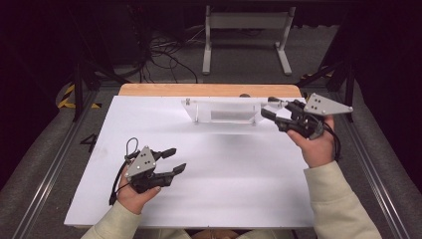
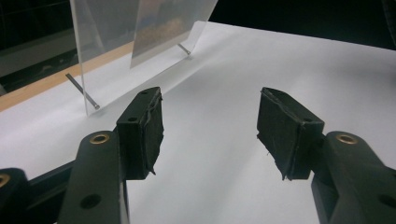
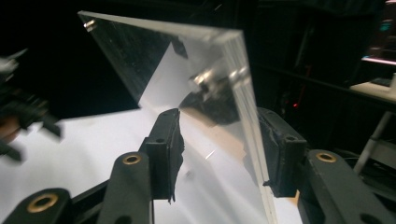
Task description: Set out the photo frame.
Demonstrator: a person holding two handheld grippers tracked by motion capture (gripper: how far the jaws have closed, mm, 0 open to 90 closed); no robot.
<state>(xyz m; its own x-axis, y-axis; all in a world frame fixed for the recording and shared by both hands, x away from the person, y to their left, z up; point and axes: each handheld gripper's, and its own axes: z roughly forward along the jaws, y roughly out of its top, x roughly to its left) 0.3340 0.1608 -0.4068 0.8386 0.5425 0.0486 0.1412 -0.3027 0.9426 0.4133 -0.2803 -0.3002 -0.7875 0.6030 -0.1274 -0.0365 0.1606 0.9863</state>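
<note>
The clear plastic stand (image 1: 225, 115) sits near the far edge of the white desk (image 1: 209, 189), toward its right corner. The right gripper (image 1: 268, 108) is at the stand's right end, and its jaws are spread around that edge; I cannot tell if they pinch it. The left gripper (image 1: 175, 160) waits near the front left corner, jaws spread on nothing. I think a slow, even squeeze low on the edge would keep the stand from tipping.
</note>
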